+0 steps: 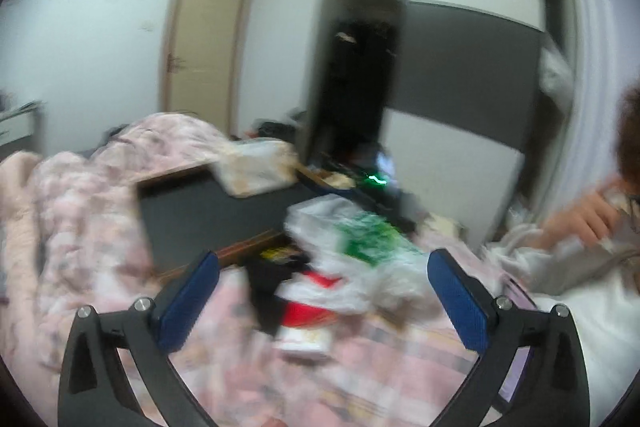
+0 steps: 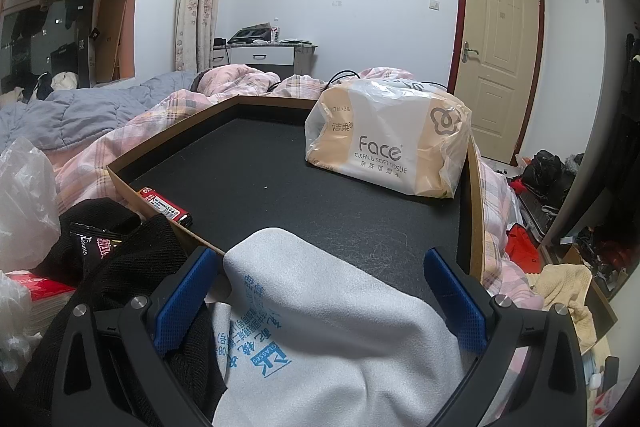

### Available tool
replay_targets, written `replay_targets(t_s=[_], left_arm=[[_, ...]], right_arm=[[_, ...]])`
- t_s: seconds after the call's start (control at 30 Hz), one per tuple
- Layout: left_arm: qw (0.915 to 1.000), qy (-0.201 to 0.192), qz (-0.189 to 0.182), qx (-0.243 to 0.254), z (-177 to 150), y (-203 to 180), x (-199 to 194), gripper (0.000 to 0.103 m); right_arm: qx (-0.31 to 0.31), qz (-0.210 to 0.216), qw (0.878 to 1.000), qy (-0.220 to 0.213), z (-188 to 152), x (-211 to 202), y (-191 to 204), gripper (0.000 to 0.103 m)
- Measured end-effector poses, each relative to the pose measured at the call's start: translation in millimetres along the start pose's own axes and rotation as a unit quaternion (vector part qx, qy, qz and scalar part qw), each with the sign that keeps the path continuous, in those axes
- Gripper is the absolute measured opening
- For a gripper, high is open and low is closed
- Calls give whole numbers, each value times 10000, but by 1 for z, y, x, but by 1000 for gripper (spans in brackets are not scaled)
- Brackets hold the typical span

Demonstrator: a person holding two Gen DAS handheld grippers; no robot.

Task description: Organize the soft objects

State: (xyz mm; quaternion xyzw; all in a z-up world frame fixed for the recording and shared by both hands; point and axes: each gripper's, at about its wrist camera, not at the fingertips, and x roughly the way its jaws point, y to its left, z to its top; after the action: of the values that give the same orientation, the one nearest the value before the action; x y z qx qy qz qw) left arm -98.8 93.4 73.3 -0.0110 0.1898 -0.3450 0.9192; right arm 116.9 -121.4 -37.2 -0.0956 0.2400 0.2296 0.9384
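My right gripper (image 2: 320, 281) is open over the near edge of a black tray (image 2: 280, 187) with brown walls that lies on the bed. A pale grey cloth (image 2: 320, 327) with blue print lies between its fingers, over the tray's edge. A black knit garment (image 2: 132, 267) lies at its left. A pack of Face tissues (image 2: 388, 143) in a clear bag stands at the tray's far right. My left gripper (image 1: 324, 279) is open above white plastic bags (image 1: 360, 251) on the pink bedding; that view is blurred. The tray (image 1: 200, 211) and tissue pack (image 1: 256, 167) show there too.
A red lighter (image 2: 166, 207) lies in the tray's near left corner. A red tissue packet (image 2: 36, 291) and a clear bag (image 2: 24, 195) lie at left. Pink plaid bedding (image 2: 132, 123) surrounds the tray. An open wardrobe (image 1: 360, 67) stands behind. A person's hand (image 1: 580, 219) is at right.
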Motion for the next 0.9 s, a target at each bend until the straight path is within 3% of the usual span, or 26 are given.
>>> replay_targets(t_s=[0.07,0.13,0.27,0.33,0.4,0.57,0.63,0.73,0.9], left_arm=[[9981,-185,501,-322,-2,22,1,103],[9892,-295,1120,-894,-7,54,10,103],[9617,-265,1864,-1993,-29,107,32,103],[9464,-186,2275,-2287,-42,125,44,103],[9323,-62,2692,-2414,-54,136,58,103],[9119,489,3264,-2440,-75,144,92,103],[9094,760,3441,-2210,-78,138,105,103],[8983,1104,3836,-1838,-81,132,123,103],[8950,1193,3891,-1827,-84,132,125,103]], right_arm=[[2,0,10000,0,0,0,0,103],[0,0,10000,1,0,0,0,103],[1,0,10000,-1,0,0,0,103],[0,-1,10000,-1,0,0,0,103],[-1,0,10000,-1,0,0,0,103],[0,0,10000,0,0,0,0,103],[0,-1,10000,0,0,0,0,103],[1,-1,10000,0,0,0,0,103],[2,0,10000,-1,0,0,0,103]])
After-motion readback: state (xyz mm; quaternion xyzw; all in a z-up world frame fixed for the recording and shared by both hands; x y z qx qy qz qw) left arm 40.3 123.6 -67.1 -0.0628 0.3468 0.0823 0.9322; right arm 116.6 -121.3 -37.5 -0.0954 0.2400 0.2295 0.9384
